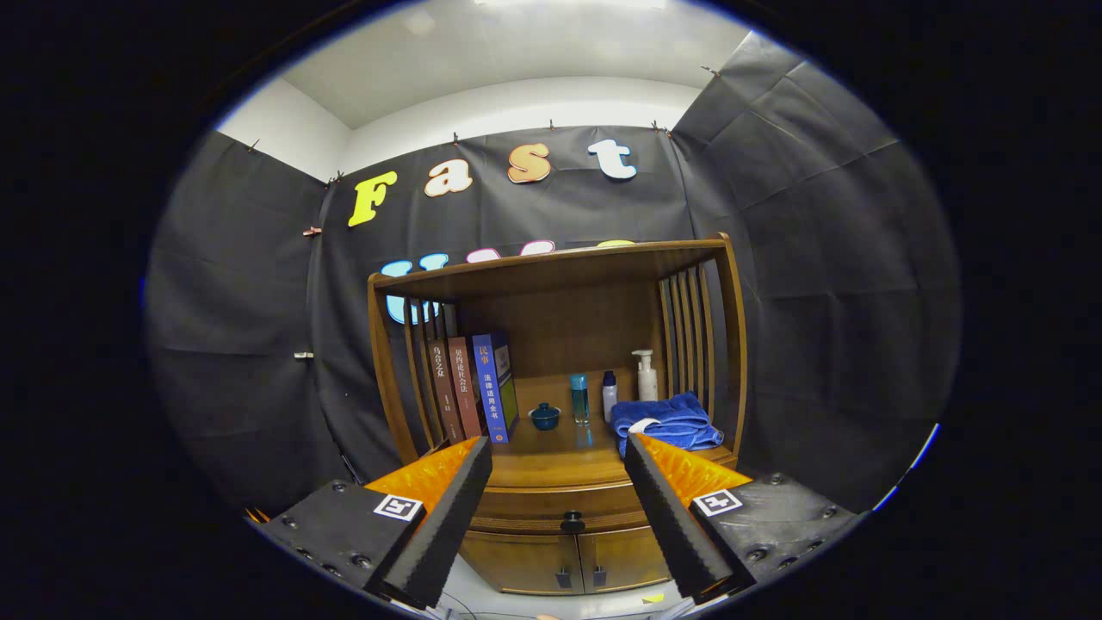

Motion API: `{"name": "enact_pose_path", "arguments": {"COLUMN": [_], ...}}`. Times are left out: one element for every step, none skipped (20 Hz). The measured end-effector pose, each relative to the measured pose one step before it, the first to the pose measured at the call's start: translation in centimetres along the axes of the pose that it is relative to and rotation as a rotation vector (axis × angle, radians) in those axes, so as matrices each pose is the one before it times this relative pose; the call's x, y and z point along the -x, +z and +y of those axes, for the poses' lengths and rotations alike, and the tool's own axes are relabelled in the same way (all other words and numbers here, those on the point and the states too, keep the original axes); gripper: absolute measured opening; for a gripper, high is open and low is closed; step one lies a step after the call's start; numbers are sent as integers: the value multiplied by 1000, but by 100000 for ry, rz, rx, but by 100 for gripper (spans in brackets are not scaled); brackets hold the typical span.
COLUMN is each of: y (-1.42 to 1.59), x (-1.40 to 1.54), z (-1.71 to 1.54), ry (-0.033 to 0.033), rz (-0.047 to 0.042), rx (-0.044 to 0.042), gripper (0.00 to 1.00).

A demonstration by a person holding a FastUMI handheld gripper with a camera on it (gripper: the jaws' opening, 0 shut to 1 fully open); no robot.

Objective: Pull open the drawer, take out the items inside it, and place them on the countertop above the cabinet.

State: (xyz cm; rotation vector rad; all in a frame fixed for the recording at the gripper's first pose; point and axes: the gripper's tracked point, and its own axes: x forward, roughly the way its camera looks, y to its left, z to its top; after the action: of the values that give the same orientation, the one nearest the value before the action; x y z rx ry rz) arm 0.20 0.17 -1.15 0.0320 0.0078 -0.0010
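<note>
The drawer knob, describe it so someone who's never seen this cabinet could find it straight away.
Start at the brown wooden cabinet against the black cloth wall. Below its countertop runs one wide closed drawer. At its middle sits the small round dark drawer knob, between the open gripper fingers; the two door handles below are narrow tabs.

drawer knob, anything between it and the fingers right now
Nothing visible stands in the way. The gripper is open, and the drawer knob shows in the open gap between the fingers, farther ahead of them on the closed drawer. The books, bottles and blue towel sit higher up on the countertop, off that path.
</note>
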Motion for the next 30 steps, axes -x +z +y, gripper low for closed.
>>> {"name": "enact_pose_path", "arguments": {"y": [-29,-30,-12,22,95,115,67,5,-40,-205,-250,-107,-156,-252,-411,-659,-901,-1005,-1230,-899,-1066,-1097,-1132,-1231,-1294,-1218,-1198,-1184,-1141,-912], "x": [25,49,-16,23,36,85,25,68,12,-38,-73,-124,5,-125,-256,-349,-561,-724,-814,-831,-804,-867,-891,-1003,-899,-907,-865,-956,-788,-906], "z": [120,45,78,10,36,192,-16,-43,16,89,144,79,-92,74,63,55,-121,6,-110,-180,-188,-214,-179,-256,-135,-282,-233,-79,-282,-50], "ry": [116,173,204,114,100,216,-48,-70,-29,46,400,355,190,337,591,396,112,-71,-376,-563,-440,-369,-313,-317,-130,-63,238,484,-698,-666], "rz": [61,-146,-70,-80,-276,-453,-322,-166,126,298,494,508,480,306,409,712,823,781,1829,1374,1563,1642,1379,1510,2050,2153,2050,2795,1764,1485], "rx": [453,250,65,119,257,189,44,-48,60,406,700,817,708,313,-163,-280,-374,-182,-267,-235,-801,-1024,-996,-624,-8,-190,-281,-248,112,371], "gripper": [98,98,98,98,98,98,98,98,98,98,98,98,98,98,98,98,98,98,99,98,98,98,98,98,97,97,97,96,95,93]}}
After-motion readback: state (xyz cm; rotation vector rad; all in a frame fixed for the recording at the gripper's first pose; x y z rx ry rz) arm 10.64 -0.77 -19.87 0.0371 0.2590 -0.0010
